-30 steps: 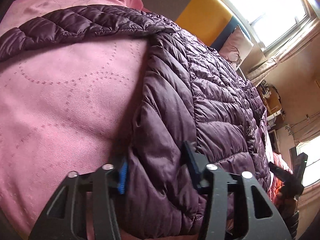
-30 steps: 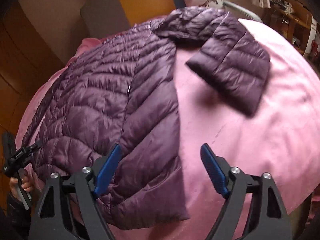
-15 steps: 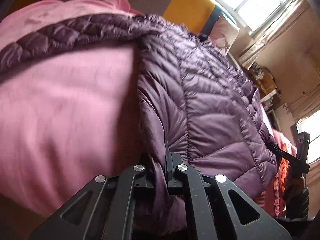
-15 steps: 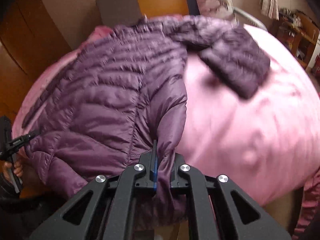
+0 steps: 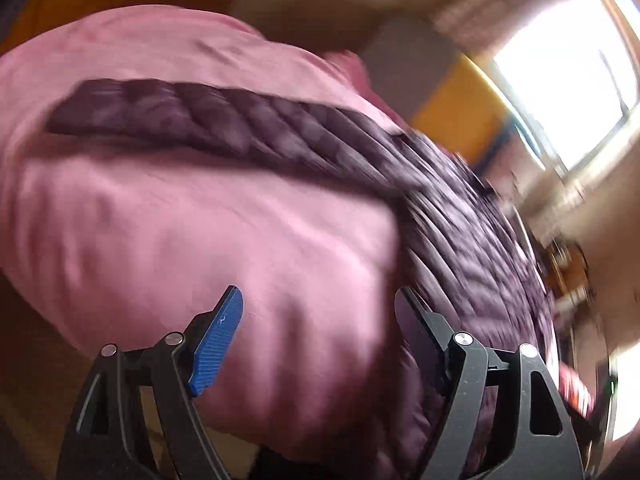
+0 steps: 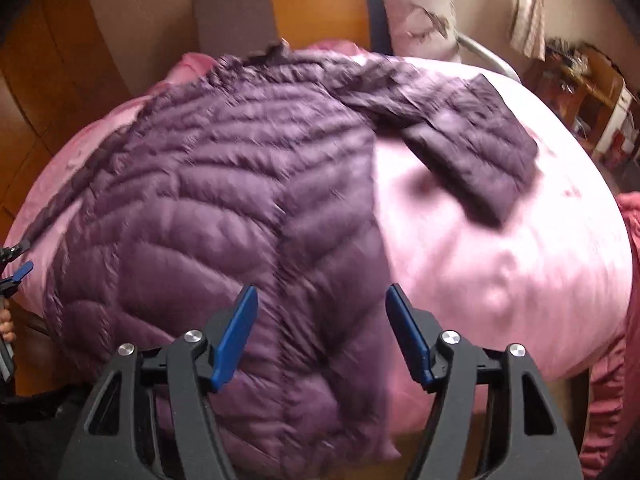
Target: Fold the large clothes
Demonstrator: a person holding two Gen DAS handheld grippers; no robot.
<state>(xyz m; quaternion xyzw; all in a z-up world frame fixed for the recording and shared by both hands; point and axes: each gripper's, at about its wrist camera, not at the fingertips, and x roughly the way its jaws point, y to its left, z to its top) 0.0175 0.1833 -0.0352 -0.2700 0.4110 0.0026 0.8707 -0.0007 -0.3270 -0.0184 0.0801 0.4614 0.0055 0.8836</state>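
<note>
Pink bedspread | purple puffer jacket spread flat, sleeves out, unfolded | left gripper, right gripper just opened, holding nothing | folds all remaining

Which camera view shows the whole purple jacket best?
The right wrist view: the purple jacket lies spread on the pink bedcover, body and both sleeves visible. The left wrist view is blurred, showing one sleeve and a side edge.

Black left gripper, right gripper: silver screws, ribbed blue pads.
</note>
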